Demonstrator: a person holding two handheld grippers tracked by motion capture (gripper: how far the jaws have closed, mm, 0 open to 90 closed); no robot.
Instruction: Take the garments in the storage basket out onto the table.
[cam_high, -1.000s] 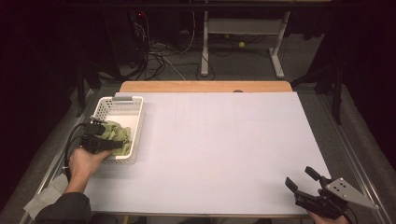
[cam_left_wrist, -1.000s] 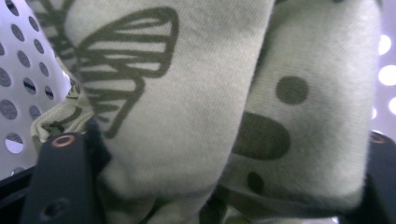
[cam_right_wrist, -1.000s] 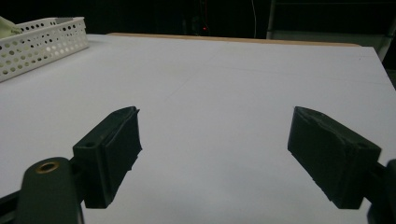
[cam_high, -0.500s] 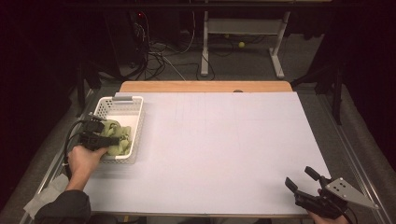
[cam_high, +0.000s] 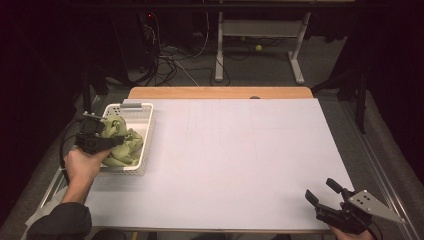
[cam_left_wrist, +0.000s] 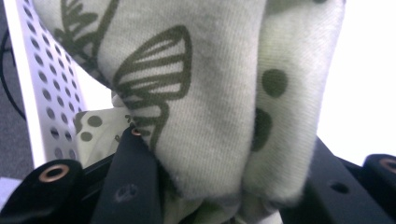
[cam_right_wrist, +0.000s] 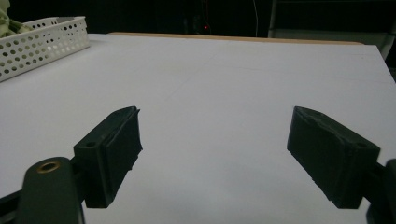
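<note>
A pale green cloth (cam_high: 126, 146) printed with dark leaves and dots lies bunched in a white perforated basket (cam_high: 148, 131) at the table's left edge. My left gripper (cam_high: 115, 142) reaches into the basket from the left. Its jaws have just been closing and are now shut on a thick fold of the cloth (cam_left_wrist: 205, 93), which fills the space between them (cam_left_wrist: 229, 154). The basket wall (cam_left_wrist: 46, 93) shows behind. My right gripper (cam_high: 321, 190) rests near the front right corner of the table, open (cam_right_wrist: 215, 116) with nothing between its fingers.
The white table top (cam_high: 240, 150) stretches wide between the two grippers. From the right gripper view the basket (cam_right_wrist: 42, 42) stands at the far left. Cables and desk legs are on the dark floor beyond the wooden far edge (cam_high: 220, 92).
The left gripper has shut on the cloth in the basket and risen a little, pulling the fold up with it. The right gripper has stayed still.
</note>
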